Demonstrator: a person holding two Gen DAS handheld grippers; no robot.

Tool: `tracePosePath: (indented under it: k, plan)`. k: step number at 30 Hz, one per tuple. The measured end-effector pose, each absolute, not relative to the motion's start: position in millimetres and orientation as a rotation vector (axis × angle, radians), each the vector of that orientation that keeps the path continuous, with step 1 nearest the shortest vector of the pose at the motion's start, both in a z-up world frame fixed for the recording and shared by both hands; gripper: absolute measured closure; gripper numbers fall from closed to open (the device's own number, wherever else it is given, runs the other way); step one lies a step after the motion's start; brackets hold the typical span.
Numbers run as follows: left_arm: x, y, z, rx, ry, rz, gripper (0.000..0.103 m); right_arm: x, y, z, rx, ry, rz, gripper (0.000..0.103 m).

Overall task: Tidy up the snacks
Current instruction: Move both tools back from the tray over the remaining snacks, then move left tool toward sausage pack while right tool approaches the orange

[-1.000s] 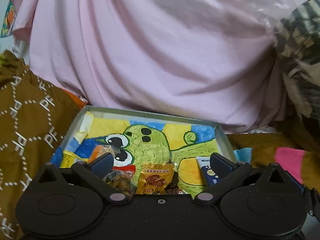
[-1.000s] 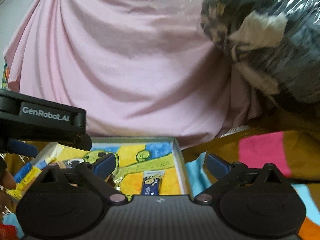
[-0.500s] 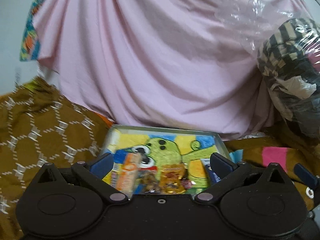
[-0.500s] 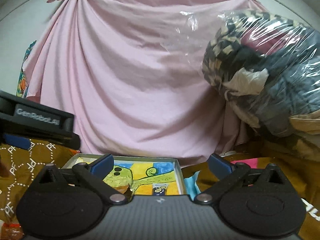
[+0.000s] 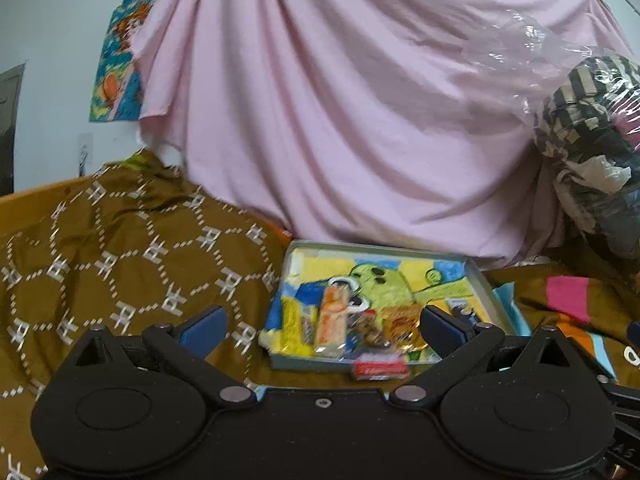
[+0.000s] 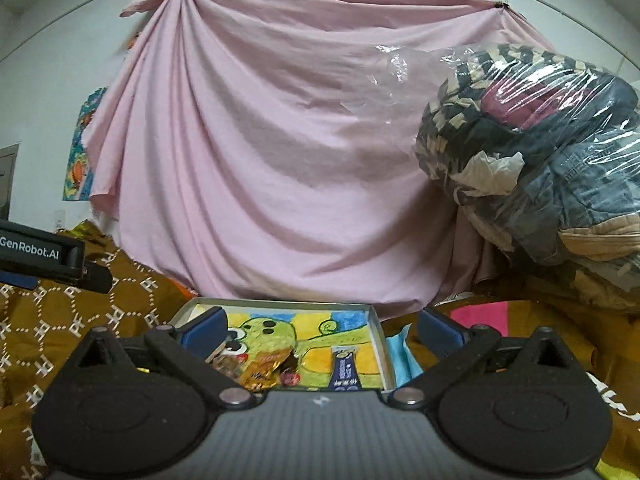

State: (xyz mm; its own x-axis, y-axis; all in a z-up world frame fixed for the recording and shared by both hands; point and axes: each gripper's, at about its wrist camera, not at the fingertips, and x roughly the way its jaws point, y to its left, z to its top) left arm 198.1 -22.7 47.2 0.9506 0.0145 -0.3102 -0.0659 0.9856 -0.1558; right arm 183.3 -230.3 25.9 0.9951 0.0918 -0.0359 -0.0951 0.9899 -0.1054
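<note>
Hovering above a brown patterned cloth (image 5: 132,264), left gripper (image 5: 320,326) with blue-padded fingers (image 5: 202,328) spread wide, nothing between them. Right gripper (image 6: 322,330) likewise spread wide and empty, held low in front of the tray (image 6: 378,330).

Lying flat on the cloth, just ahead of both grippers: a shallow grey tray (image 5: 482,284) lined with a bright drawing of a green cartoon creature (image 5: 384,284) on yellow and blue. Gathered along the tray's near edge, the snacks: a yellow packet (image 5: 294,322) at the left corner, an orange-and-white packet (image 5: 332,318) just beside it, a golden-brown packet (image 5: 400,322) toward the middle with a small dark snack (image 5: 366,330) between, details blurred. Also a dark blue stick packet (image 6: 342,370) toward the right side, seen best from the right wrist. A red-and-white wrapper (image 5: 380,368) at the tray's near rim; inside, across the rim or outside, cannot tell.

Draped behind the tray, a pink sheet (image 5: 340,120) pinned up against a white wall. To the right, a clear plastic bag stuffed with clothes (image 6: 532,160) resting on a multicoloured blanket (image 5: 568,296) with a pink patch. On the wall left of the sheet, a colourful poster (image 5: 116,68) partly covered by it. At the left edge of the right wrist view, the black body of the left gripper (image 6: 40,256) bearing the label "GenRobot.AI".
</note>
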Motion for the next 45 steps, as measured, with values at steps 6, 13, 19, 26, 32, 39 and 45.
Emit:
tracePosePath:
  k: [6,13,19,26,32,39,45]
  plan:
    - [183.4,-7.6,32.6,-0.148,0.341,0.036,0.001,157.6,-215.1,14.4,-0.179,0.068,0.150,0.000]
    - [165.8,6.3,2.6,-0.134,0.402,0.038,0.001,142.0,-200.6,-10.0,-0.280,0.224,0.208,0.000]
    - [154.5,12.5,-24.8,-0.121,0.496,0.031,0.001,142.6,-195.7,-22.8,-0.304,0.364,0.224,0.000]
    - [149.6,11.9,-50.4,-0.118,0.613,-0.010,0.001,148.4,-184.1,-39.2,-0.388,0.471,0.226,0.000]
    - [153.2,6.5,-57.0,-0.117,0.659,-0.054,0.001,158.4,-181.1,-50.9,-0.435,0.569,0.235,0.000]
    - [164.9,-4.2,-61.1,-0.107,0.694,-0.121,0.001,171.1,-182.3,-55.7,-0.601,0.570,0.291,0.000]
    - [183.7,-14.3,-65.5,-0.106,0.709,-0.157,0.001,179.3,-189.0,-70.0,-0.798,0.516,0.361,0.000]
